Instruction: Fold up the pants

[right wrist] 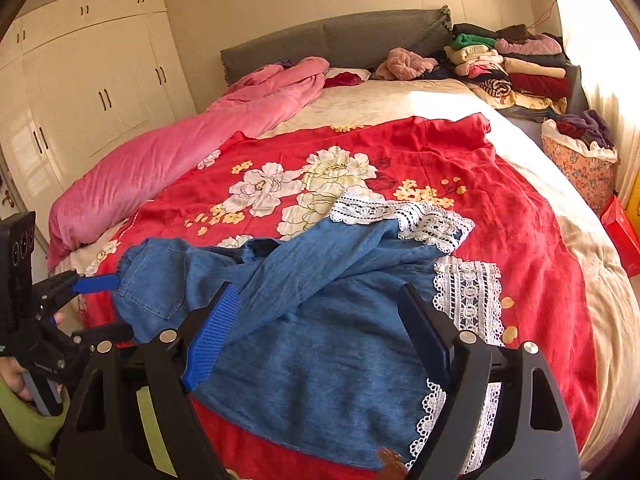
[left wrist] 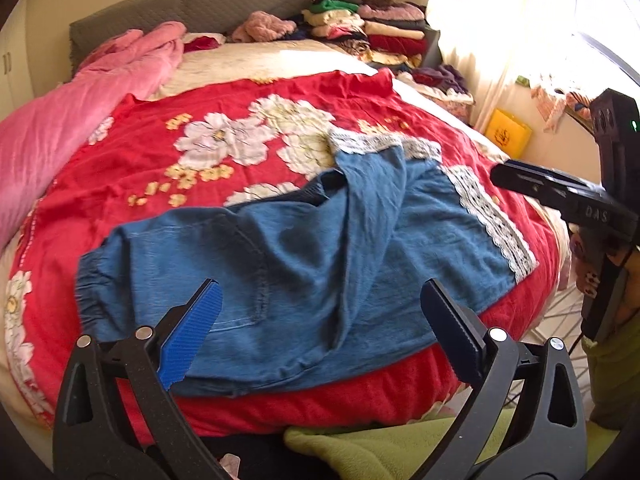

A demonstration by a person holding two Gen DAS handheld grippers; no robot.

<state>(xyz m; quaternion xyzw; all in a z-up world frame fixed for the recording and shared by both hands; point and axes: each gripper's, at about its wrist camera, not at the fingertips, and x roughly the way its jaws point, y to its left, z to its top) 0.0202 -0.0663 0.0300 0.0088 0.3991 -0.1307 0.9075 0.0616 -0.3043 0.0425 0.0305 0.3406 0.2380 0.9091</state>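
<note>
Blue denim pants (left wrist: 280, 260) (right wrist: 320, 340) with white lace hems (left wrist: 492, 220) (right wrist: 468, 292) lie rumpled on a red floral blanket (left wrist: 120, 184) (right wrist: 528, 232) on the bed. One leg is draped loosely over the other. The gathered waistband (left wrist: 92, 292) is at the left end. My left gripper (left wrist: 320, 292) hovers open over the waist half, with nothing pinched between its blue pads. My right gripper (right wrist: 320, 292) stands open over the leg half near the lace, also holding nothing. Each gripper shows at the edge of the other's view: the right gripper (left wrist: 520, 184) and the left gripper (right wrist: 104, 306).
A pink duvet (left wrist: 60, 120) (right wrist: 180, 152) lies along the bed's left side. Stacks of folded clothes (left wrist: 380, 28) (right wrist: 520, 64) sit by the grey headboard (right wrist: 340, 40). A floral basket (right wrist: 580, 164) stands right of the bed, and a wardrobe (right wrist: 80, 80) stands to its left.
</note>
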